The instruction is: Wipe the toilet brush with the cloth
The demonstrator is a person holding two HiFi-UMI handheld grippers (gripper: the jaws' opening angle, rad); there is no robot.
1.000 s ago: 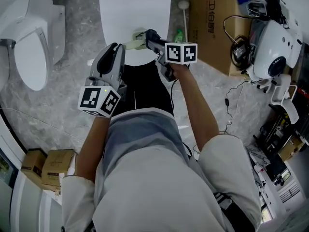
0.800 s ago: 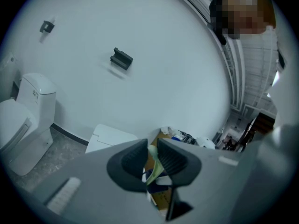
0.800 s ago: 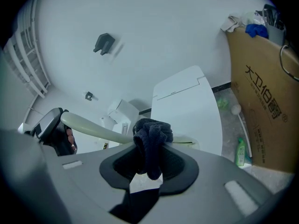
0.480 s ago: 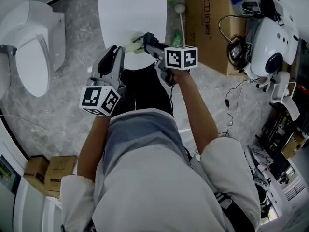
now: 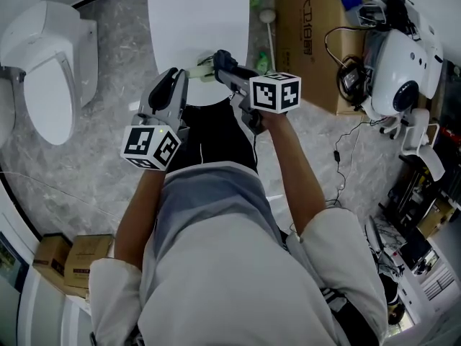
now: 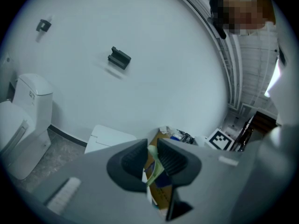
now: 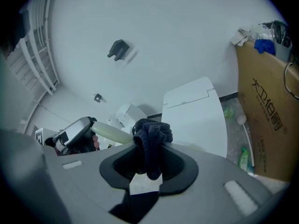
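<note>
The toilet brush's pale green handle [image 5: 202, 66] runs between my two grippers above the white toilet lid [image 5: 194, 16]. My left gripper [image 5: 175, 78] is shut on it; in the left gripper view the handle [image 6: 153, 167] shows as a thin green strip pinched between the jaws of that gripper [image 6: 152, 157]. My right gripper [image 5: 218, 60] is shut on a dark blue cloth [image 7: 152, 136], bunched up over the jaws of that gripper [image 7: 148, 160]. The cloth sits against the handle [image 7: 112, 132], which leads off to the left gripper [image 7: 72, 133]. The brush head is hidden.
A second white toilet [image 5: 43, 63] stands at the left. A cardboard box [image 5: 310, 27] is at the right of the toilet, with a white-headed stick [image 5: 272, 14] and a green bottle [image 5: 265, 55] on the floor beside it. Cables and white equipment [image 5: 403, 63] lie further right.
My right gripper with the cloth has shifted slightly up and to the right along the handle. The left gripper holds about where it was.
</note>
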